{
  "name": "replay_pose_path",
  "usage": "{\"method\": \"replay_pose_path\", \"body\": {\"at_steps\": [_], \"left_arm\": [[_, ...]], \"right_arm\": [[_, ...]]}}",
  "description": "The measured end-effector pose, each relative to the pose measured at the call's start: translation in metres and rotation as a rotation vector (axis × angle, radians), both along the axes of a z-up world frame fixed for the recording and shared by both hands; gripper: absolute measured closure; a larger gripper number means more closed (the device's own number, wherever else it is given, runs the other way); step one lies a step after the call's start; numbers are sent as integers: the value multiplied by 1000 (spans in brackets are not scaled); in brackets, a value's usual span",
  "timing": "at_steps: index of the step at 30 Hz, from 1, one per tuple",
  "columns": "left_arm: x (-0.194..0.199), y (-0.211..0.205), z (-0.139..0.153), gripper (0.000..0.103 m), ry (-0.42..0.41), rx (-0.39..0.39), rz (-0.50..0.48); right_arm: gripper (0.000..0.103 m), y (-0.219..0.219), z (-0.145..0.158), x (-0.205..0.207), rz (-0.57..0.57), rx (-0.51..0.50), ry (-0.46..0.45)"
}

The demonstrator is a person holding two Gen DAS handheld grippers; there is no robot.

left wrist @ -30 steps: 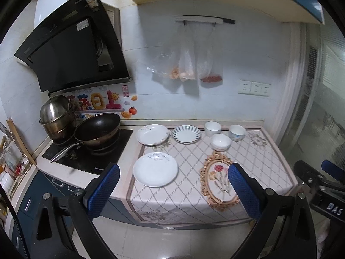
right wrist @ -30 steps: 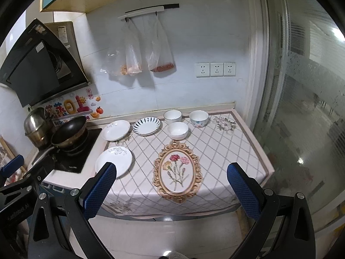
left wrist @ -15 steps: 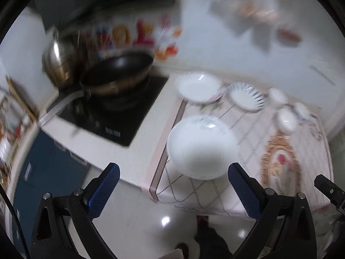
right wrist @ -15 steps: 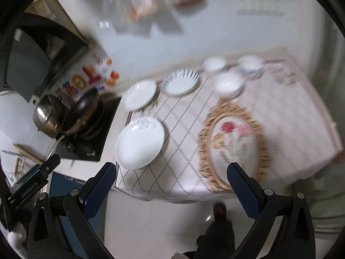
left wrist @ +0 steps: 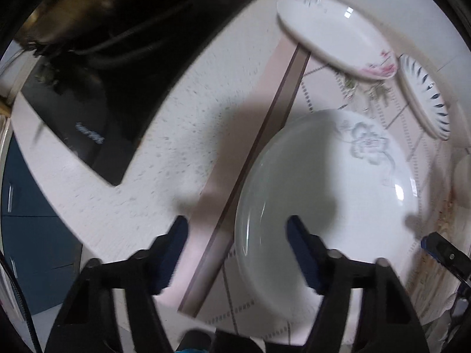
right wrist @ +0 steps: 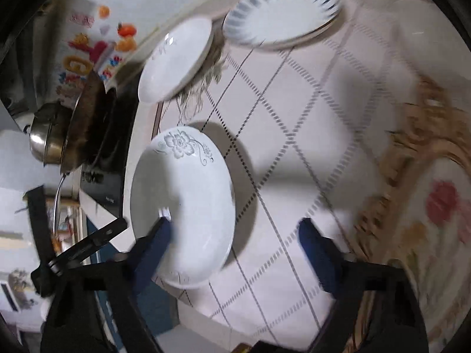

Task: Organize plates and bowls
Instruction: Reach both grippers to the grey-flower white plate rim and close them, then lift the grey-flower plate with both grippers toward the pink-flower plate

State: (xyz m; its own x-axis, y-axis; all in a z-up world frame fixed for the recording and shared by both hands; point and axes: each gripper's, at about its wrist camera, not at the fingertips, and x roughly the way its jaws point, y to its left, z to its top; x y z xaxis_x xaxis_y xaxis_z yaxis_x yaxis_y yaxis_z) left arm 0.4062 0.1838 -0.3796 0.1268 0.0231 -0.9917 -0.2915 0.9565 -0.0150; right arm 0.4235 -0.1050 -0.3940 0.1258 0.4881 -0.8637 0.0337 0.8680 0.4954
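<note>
Grippers both hang low over the bench, and I see them tipped steeply down at the near white plate with the grey flower print. My left gripper has its jaws spread wide, straddling the plate's left rim: one blue finger over the bare bench, the other over the plate's well, nothing held. My right gripper is equally wide, its left finger over the same plate and its right finger over the checked cloth. That plate lies flat at the cloth's left edge, just beside the black cooktop. Behind it sit a second white plate and a blue-striped plate, close together. Motion blur softens both views.
</note>
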Motion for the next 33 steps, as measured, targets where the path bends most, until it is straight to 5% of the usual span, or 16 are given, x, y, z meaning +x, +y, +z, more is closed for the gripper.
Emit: {"method": "replay_pose_path", "body": {"at_steps": [6, 8, 21, 33], "left_arm": [[4, 2, -11, 74, -19, -107, 10], [2, -2, -8, 74, -32, -101, 7], [-23, -30, 18, 77, -62, -105, -15], [-35, -92, 52, 77, -113, -138, -120]], "right_arm": [[78, 27, -34, 31, 95, 32, 17], [85, 34, -35, 33, 109, 27, 12], [88, 19, -21, 33, 117, 1, -19], [88, -52, 22, 11, 52, -20, -78]]}}
